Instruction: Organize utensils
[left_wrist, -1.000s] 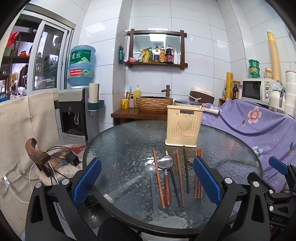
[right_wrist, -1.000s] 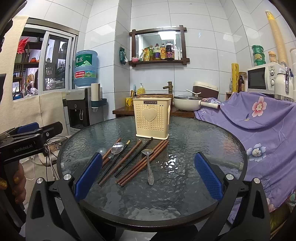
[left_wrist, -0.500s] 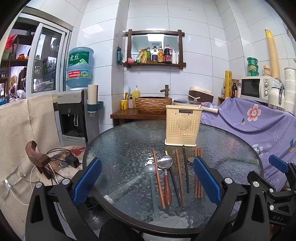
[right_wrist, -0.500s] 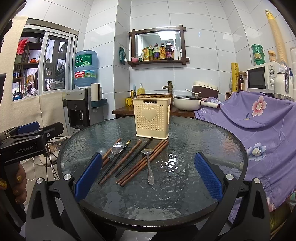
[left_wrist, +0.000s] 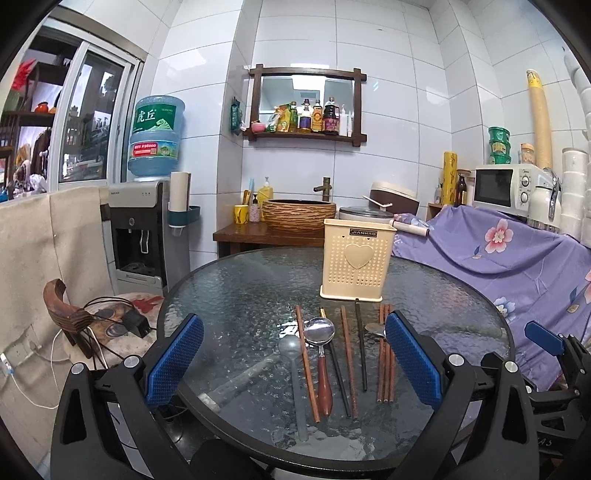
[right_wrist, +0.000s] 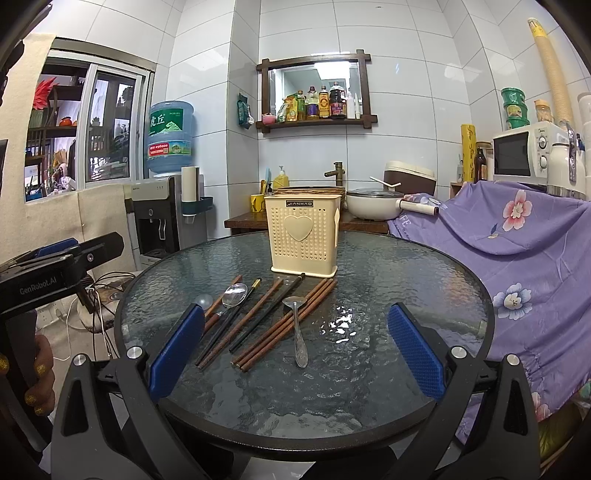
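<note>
A cream perforated utensil holder (left_wrist: 356, 259) with a heart stands upright on the round glass table (left_wrist: 236, 295); it also shows in the right wrist view (right_wrist: 303, 236). In front of it lie several wooden and black chopsticks (left_wrist: 347, 354), a wood-handled steel spoon (left_wrist: 321, 332), a translucent plastic spoon (left_wrist: 293, 365) and a small metal spoon (right_wrist: 297, 332). My left gripper (left_wrist: 293, 363) is open and empty, hovering over the near table edge. My right gripper (right_wrist: 295, 349) is open and empty, above the near edge, right of the left one.
A purple floral cloth (right_wrist: 517, 236) covers furniture on the right. A water dispenser (left_wrist: 144, 236) stands at the left, and a chair with cables (left_wrist: 103, 321) is beside the table. A side table with a basin (left_wrist: 299, 218) and a pot (right_wrist: 373, 206) stands behind.
Both grippers stay almost still; the views shift only slightly. Nothing was taken hold of or moved.
</note>
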